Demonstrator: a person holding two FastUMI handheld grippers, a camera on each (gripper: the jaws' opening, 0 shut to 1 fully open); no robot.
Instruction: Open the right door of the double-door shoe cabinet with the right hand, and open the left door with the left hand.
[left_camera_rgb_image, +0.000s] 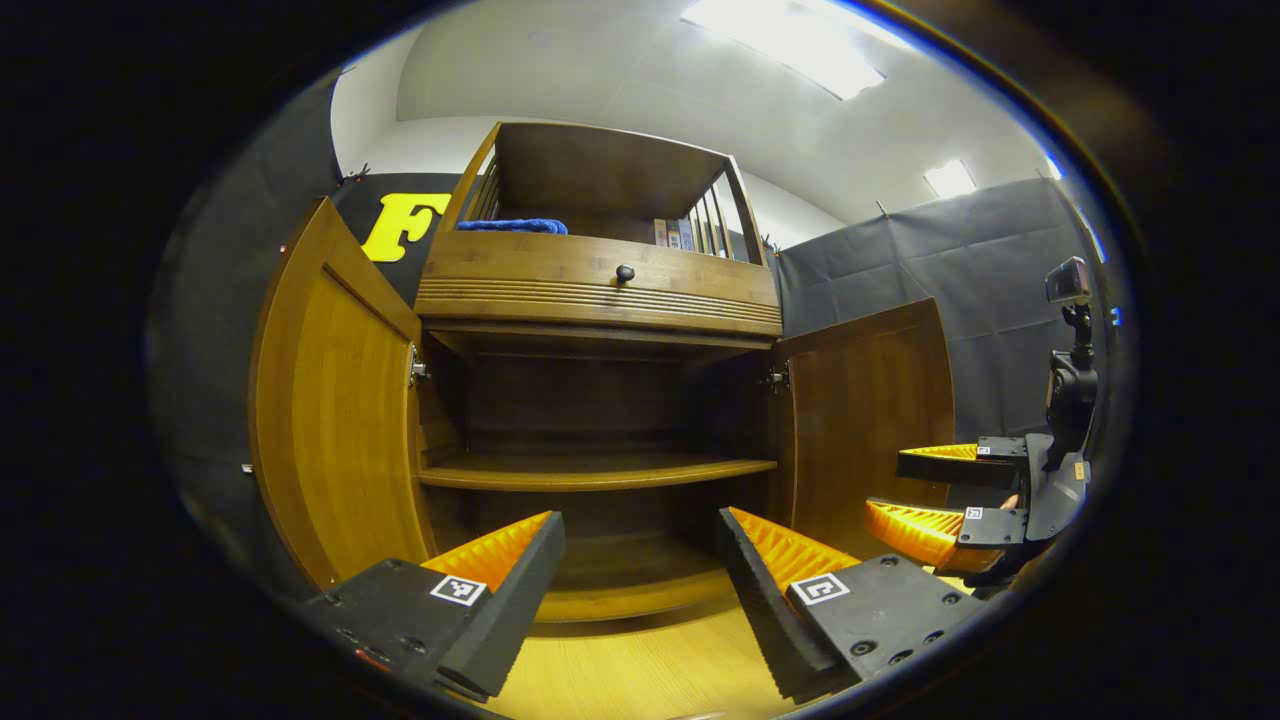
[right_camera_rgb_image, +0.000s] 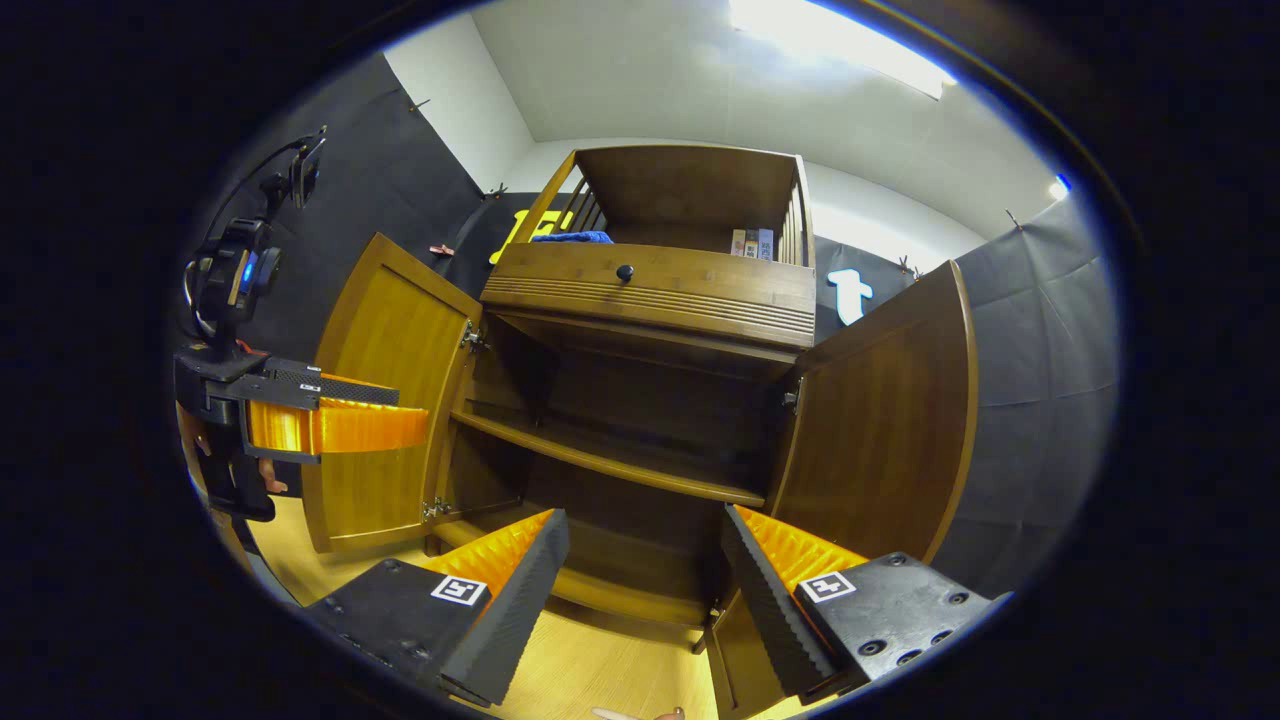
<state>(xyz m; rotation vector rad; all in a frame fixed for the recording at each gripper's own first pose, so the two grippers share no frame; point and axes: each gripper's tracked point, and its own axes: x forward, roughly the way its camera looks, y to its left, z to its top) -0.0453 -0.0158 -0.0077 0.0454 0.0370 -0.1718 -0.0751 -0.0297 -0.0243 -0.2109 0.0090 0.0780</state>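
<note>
Left gripper view faces the shoe cabinet (left_camera_rgb_image: 600, 300), smooth brown wood, straight ahead with left door (left_camera_rgb_image: 335, 400) and right door (left_camera_rgb_image: 865, 420) both swung wide. Its inner shelf (left_camera_rgb_image: 595, 470) lies bare; the railed top holds blue cloth (left_camera_rgb_image: 512, 226) and books (left_camera_rgb_image: 673, 233). Left gripper (left_camera_rgb_image: 640, 570) and right gripper (right_camera_rgb_image: 645, 570) hold ridged orange fingers apart, gripping nothing.

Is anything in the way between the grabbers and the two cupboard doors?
Nothing visible is. Both the left brown wooden door and the right brown wooden door already stand swung wide open. The left orange-and-black gripper and the right orange-and-black gripper are open, holding nothing, facing the bare wooden shelf inside.
</note>
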